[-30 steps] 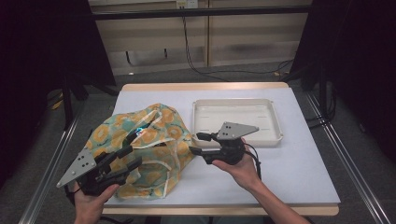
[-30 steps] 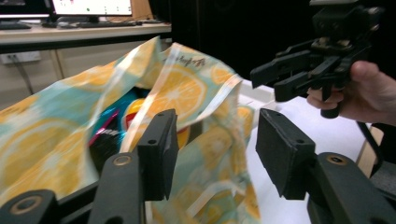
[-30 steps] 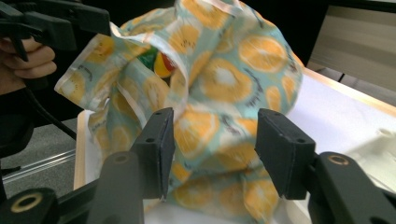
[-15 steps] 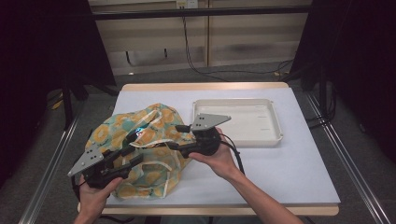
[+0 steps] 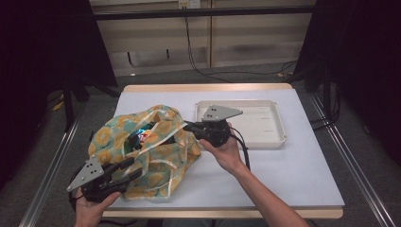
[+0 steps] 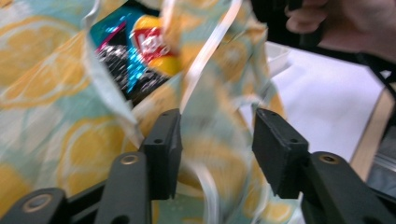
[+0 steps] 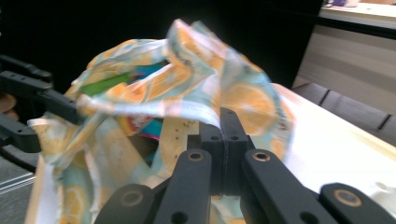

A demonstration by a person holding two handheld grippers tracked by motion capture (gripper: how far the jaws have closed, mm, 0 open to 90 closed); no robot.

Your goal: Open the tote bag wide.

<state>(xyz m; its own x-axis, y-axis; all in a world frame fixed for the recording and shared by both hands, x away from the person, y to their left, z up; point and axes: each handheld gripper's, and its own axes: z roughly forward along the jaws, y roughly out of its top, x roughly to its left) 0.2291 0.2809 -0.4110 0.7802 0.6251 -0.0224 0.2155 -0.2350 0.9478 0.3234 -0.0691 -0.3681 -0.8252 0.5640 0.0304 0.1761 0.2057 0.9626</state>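
Your bag [image 5: 146,151] slumps near the desk's left front corner: thin, limp cloth, light snack packets [image 6: 140,46] inside. Your right gripper [image 7: 219,135], pressed together, pinches its rim; your left gripper [image 6: 212,144] stands spread around the fabric. Grip hem or handles.

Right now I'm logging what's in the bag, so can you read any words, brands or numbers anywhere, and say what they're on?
Snack packet inside the fabric bag: white lettering on a red patch, too blurred to read.
Black and blue packet beside it: no legible text.
White tray, table: no text.
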